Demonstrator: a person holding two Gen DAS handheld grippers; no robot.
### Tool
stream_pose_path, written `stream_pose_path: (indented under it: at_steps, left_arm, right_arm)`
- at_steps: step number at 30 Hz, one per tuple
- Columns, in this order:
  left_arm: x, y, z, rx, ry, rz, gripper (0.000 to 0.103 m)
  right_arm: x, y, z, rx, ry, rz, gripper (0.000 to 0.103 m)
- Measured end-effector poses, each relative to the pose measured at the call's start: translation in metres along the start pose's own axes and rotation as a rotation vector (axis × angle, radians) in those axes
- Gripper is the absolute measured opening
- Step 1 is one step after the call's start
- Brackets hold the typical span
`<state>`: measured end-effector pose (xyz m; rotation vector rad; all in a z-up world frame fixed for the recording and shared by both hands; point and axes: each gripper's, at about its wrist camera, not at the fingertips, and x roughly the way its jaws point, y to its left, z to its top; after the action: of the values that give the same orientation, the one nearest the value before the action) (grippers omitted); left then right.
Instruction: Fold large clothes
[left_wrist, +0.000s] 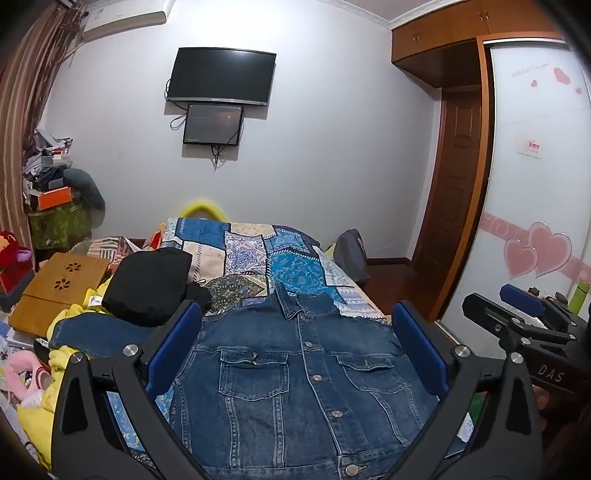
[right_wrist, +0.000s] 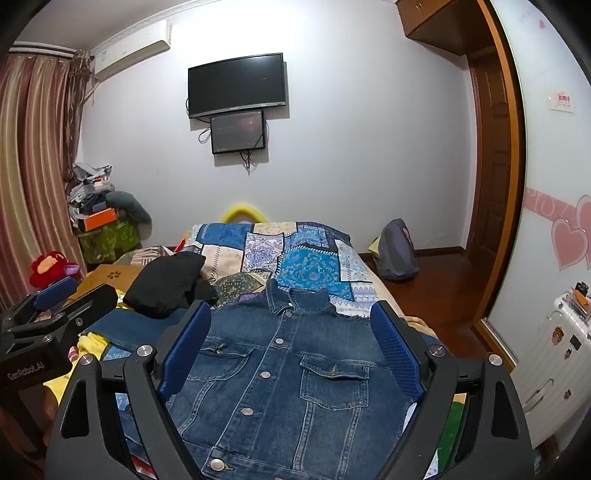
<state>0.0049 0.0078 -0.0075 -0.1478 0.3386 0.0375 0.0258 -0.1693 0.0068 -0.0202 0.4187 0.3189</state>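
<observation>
Left wrist view: we hold the left gripper released, jaws wide and empty, above the denim jacket, which lies flat and buttoned on the bed, collar away from us and long axis running straight ahead. Right wrist view: the right gripper is likewise released and empty over the same jacket, so we judge neither nearer; one sleeve extends toward the left gripper's side.

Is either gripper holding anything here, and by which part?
Nothing is held. Left gripper and right gripper are open above the denim jacket.
</observation>
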Motion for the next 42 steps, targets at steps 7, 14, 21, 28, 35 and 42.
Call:
stream_pose_path:
  at_steps: [7,14,21,28,35,42]
  left_arm:
    - [-0.0009,0.0005,0.0002,-0.001,0.0,0.001,0.103]
    - [-0.0009,0.0019,0.0003,-0.004,0.001,0.003,0.103]
    - [-0.001,0.0022,0.0008,-0.005,0.003,0.006,0.103]
    - [-0.0011,0.0021,0.0004,-0.005,0.003,0.006,0.103]
    - [-0.0011,0.0025,0.0013,-0.002,0.002,0.006,0.103]
    - [-0.0017,0.0028,0.0019,-0.004,0.001,0.0,0.103]
  right_arm:
    - [0.0004,0.0006,0.0002,0.002,0.0,0.005,0.086]
    - [0.0001,0.0017,-0.0011,0.003,0.002,0.007,0.086]
    - [0.0019,0.0039,-0.0031,0.002,0.004,0.01,0.086]
    - [0.0016,0.0057,-0.0031,0.003,0.007,0.013,0.086]
    - [0.0021,0.0046,-0.0025,0.002,0.007,0.013,0.086]
    - [0.0022,0.005,-0.0026,0.002,0.008,0.013,0.086]
